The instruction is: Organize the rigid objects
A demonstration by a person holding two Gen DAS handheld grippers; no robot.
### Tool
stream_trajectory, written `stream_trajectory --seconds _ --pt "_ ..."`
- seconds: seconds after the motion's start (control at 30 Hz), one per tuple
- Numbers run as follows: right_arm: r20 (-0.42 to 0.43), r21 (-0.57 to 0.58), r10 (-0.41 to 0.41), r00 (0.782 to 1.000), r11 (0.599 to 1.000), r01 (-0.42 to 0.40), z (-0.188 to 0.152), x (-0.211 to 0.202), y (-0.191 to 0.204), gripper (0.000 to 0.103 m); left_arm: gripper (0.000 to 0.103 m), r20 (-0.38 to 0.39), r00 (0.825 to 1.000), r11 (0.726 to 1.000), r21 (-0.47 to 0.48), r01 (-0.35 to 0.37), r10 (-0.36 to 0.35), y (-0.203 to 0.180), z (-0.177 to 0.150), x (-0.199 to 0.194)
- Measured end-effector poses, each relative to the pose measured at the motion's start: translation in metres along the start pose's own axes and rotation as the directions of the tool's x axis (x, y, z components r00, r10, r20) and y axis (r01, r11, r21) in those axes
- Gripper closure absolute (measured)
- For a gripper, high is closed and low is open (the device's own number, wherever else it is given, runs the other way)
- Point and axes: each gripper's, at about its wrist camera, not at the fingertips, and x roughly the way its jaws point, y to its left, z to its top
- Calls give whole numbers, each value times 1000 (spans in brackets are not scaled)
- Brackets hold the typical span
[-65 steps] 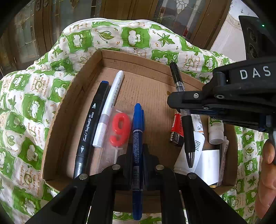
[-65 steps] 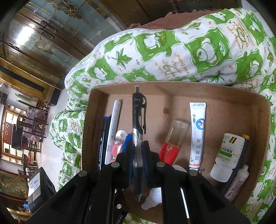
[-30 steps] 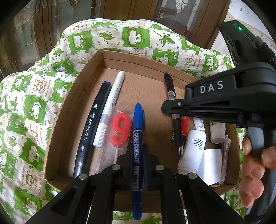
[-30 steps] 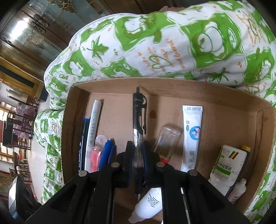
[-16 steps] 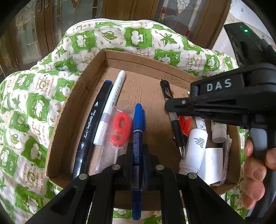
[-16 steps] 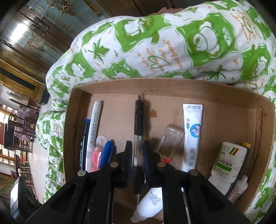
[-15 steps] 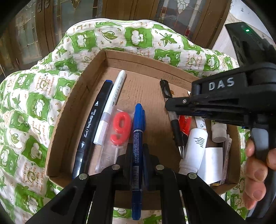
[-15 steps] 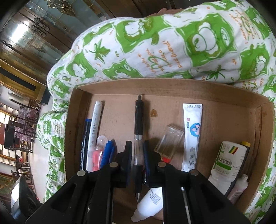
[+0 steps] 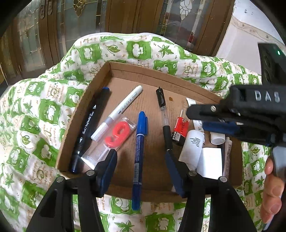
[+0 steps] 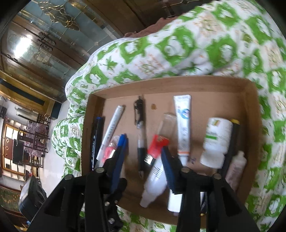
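Both tools stand wide, holding nothing. Left tool (image 9: 141, 164) straddles the blue capped marker (image 9: 140, 141), whose tail overhangs the shallow brown cardboard tray (image 9: 125, 71). Right tool (image 10: 143, 158) straddles the black clear-barrelled pen (image 10: 140, 128) lying flat on the tray floor.

This is a home, a lived-in room. A green-and-white quilt (image 9: 44, 110) is spread under a cardboard tray (image 9: 125, 71) of household odds and ends. Behind it stand dark wooden cabinets (image 9: 125, 16) with leaded glass doors (image 10: 53, 32). Off to the side, a dining table with chairs (image 10: 34, 137) sits on a pale floor.
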Motion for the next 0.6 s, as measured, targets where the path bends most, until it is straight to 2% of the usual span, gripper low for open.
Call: stream_trajectory --seconds 0.07,0.2,0.37,0.43,0.5,0.6 --pt "9 10 -10 1000 1000 10 -7 -7 -7 53 35 12 1000 1000 9 -11 11 -3 -2 -7" --pt "26 14 -21 999 1000 21 -21 -20 -12 37 24 45 998 999 36 -33 31 -9 -6 -24" --pt "55 14 -35 998 999 34 -42 -40 -16 16 18 81 995 995 72 -64 59 -9 -11 -48" --pt "74 16 -49 996 999 48 -50 -52 -19 8 9 101 992 993 86 -81 72 -10 -15 -59" --pt "98 7 -62 993 998 61 -60 -64 -17 1 6 137 986 989 97 -108 94 -11 -18 -70" --pt "138 -26 -85 987 996 90 -77 -78 -9 0 4 172 979 985 109 -133 113 -11 -24 -87"
